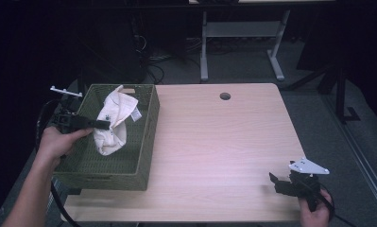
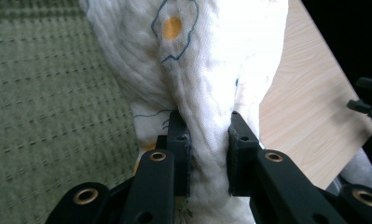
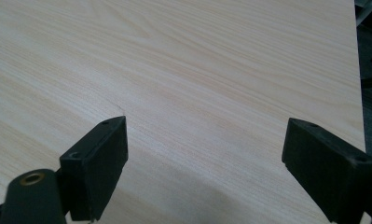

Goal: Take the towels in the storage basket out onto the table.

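Left gripper (image 1: 101, 125) is clamped on the white cloth (image 1: 114, 122), jaws pinching a bunched fold of it, as the left gripper view makes plain: quilted fabric (image 2: 207, 88) squeezed tight between the two black pads. The cloth hangs inside the green basket (image 1: 146, 142), which sits at nine o'clock on the counter (image 1: 224, 142), its upper part draped toward the far wall, its lower part hanging down inside. So the grab is made; what I'd judge remains is either lifting the cloth clear of the basket or letting it settle inside, and the pictures can't say which. Right gripper (image 1: 277, 183) waits at five o'clock near the counter's front edge, jaws spread wide over bare wood (image 3: 197, 70), holding nothing, well apart from the action.
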Available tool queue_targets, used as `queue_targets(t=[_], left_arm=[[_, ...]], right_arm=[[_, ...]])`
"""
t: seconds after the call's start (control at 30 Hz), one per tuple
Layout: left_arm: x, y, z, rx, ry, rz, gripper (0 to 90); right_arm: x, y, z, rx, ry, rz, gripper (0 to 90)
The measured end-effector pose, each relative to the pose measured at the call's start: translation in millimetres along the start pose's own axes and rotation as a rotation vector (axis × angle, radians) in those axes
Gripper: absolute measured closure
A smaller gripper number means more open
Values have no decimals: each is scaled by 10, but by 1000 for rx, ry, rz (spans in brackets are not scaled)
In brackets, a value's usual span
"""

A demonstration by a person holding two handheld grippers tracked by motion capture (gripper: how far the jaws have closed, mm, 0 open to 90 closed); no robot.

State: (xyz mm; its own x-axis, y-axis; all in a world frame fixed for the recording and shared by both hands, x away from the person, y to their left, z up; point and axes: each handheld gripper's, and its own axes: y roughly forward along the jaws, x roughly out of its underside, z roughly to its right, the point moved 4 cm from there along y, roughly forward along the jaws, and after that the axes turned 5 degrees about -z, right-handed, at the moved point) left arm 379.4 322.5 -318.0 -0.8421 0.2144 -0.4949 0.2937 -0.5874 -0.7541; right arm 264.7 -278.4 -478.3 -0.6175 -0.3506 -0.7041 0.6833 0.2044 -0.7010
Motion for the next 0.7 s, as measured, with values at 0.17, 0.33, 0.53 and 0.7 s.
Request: queue_targets(t=[0.17,0.33,0.53,0.7], left_arm=[[-38,28,90,10,18,0,750],[-83,40,191,23,34,0,751],[-136,67,275,34,46,0,751],[-169,99,339,47,53,-3,751]], right_arm=[[-4,-2,-2,2,1,2,139],[-3,-7,-7,1,2,4,139],[-2,-4,-3,1,1,2,139],[-3,-13,-5,-1,2,5,139]])
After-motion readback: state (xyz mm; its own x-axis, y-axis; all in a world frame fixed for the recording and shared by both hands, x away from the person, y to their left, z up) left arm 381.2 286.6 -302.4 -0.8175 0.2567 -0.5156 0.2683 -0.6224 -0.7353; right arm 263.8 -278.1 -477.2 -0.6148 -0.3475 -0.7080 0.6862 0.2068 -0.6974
